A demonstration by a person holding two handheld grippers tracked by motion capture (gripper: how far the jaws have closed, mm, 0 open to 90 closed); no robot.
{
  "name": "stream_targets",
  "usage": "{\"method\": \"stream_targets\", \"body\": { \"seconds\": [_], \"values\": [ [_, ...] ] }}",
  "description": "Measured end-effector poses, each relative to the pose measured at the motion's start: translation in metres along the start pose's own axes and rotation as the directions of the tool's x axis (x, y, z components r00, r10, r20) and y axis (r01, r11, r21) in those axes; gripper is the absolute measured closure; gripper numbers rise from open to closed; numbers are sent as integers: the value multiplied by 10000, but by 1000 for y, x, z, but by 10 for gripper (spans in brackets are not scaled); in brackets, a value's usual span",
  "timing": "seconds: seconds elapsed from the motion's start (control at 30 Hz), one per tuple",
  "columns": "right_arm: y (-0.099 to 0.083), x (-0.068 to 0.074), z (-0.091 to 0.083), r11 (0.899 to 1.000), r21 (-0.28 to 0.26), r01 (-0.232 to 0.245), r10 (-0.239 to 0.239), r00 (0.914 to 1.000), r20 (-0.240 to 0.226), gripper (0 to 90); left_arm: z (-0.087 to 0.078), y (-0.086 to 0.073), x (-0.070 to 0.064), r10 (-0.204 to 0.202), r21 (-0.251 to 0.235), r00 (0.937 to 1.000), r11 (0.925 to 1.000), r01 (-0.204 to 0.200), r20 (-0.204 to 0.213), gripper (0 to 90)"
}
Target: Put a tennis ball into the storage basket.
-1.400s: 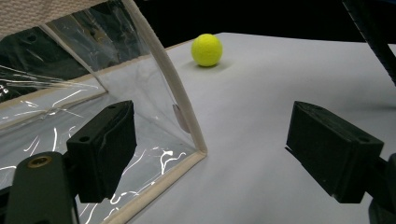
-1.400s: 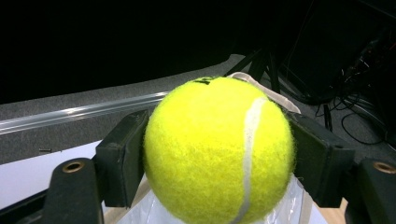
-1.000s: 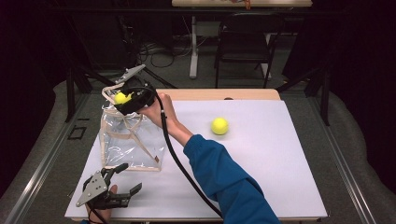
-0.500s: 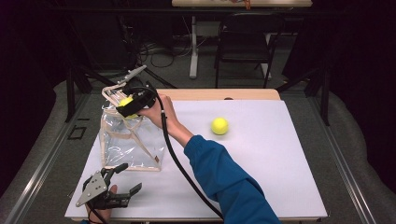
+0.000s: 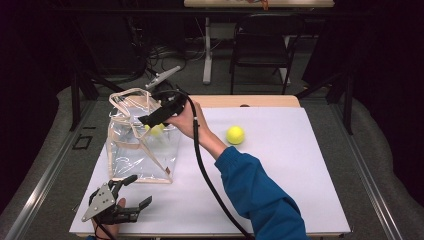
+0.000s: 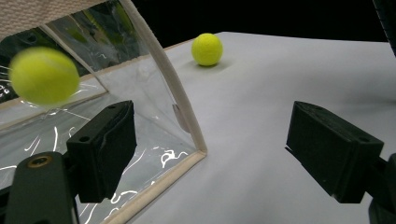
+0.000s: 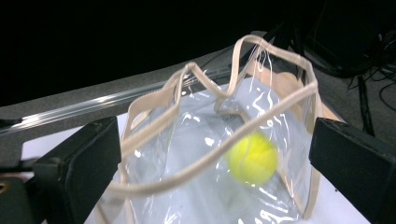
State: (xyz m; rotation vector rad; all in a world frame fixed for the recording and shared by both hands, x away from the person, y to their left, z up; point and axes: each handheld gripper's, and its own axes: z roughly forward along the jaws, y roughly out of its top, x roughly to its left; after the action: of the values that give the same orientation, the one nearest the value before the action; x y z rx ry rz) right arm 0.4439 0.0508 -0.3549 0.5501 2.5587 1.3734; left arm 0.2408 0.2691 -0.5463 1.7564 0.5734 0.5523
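- Right gripper [image 5: 150, 119] hangs over the bag [image 5: 140, 150] mouth, jaws wide, empty.
- One ball [image 7: 252, 157] is inside the bag, below those jaws, blurred.
- Second ball [image 5: 235, 134] lies right of the bag.
- Left gripper [image 5: 131, 192] sits before the bag, jaws wide.

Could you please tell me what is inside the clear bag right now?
One yellow ball is inside the clear bag, blurred as if falling, below the open right hand-held gripper. Glare on the plastic hides part of the bottom, so I cannot rule out something small there.

Yellow-green balls [image 5: 235, 134], a clear bag [image 5: 137, 150] with beige trim, white table [image 5: 280, 170].
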Motion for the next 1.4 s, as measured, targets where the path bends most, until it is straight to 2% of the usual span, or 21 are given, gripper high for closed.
{"method": "stream_targets", "body": {
  "seconds": [0.33, 0.67, 1.07, 1.4],
  "values": [
    [-26, -10, -22, 9998, 125, -148, 148, 9999, -29, 3, 1, 0, 0, 18, -29, 10000, 10000, -18, 14, 158],
    [-50, -14, -36, 9995, 316, -90, 85, 9998, 156, 0, 0, 0, -1, 14, -17, 10000, 10000, -13, 59, 158],
    [-82, -26, -58, 9984, 483, -306, 288, 9988, 387, 0, 1, 0, -1, 86, 66, 9999, 9999, -87, 98, 158],
    [-102, -29, -73, 9973, 621, -404, 370, 9978, 550, 0, 1, -2, 0, 18, -18, 9999, 10000, -18, 110, 158]
  ]
}}
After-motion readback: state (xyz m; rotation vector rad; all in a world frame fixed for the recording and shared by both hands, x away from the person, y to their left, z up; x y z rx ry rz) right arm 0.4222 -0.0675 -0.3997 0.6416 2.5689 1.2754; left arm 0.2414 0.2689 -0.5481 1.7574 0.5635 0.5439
